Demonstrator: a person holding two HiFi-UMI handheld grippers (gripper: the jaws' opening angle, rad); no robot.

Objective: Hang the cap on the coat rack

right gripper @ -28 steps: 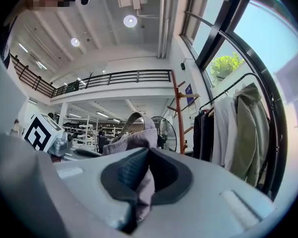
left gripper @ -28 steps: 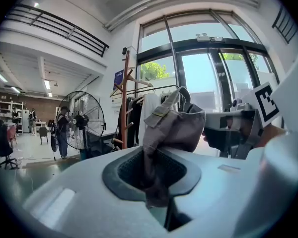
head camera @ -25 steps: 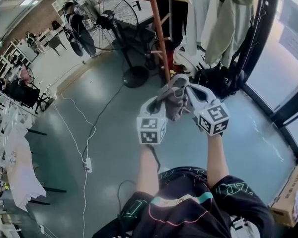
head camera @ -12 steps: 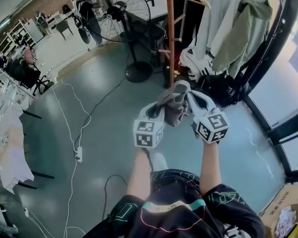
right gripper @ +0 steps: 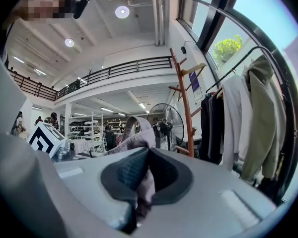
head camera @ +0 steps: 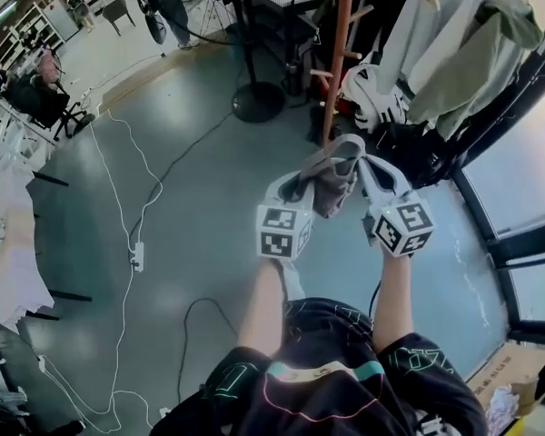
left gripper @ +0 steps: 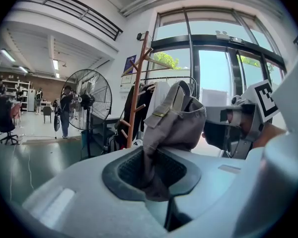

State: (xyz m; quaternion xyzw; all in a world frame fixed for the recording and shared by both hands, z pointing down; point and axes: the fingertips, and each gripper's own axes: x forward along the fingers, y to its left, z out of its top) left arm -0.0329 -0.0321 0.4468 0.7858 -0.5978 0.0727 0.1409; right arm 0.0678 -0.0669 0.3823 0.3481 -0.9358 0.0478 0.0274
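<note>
Head view shows left claw [head camera: 297, 180] and right claw [head camera: 363, 158] each pinching the floppy grey fabric cap [head camera: 332, 189] slung between them, mid-carry; next it likely needs lifting onto a peg [head camera: 361, 13] of the orange wooden coat rack [head camera: 338, 53] ahead of both claws.

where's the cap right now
In the head view the grey cap sits mid-frame, pinched between the left gripper and the right gripper, with the wooden coat rack just beyond it.

matt cloth cap [head camera: 331, 182] (wooden rack [head camera: 338, 53])
</note>
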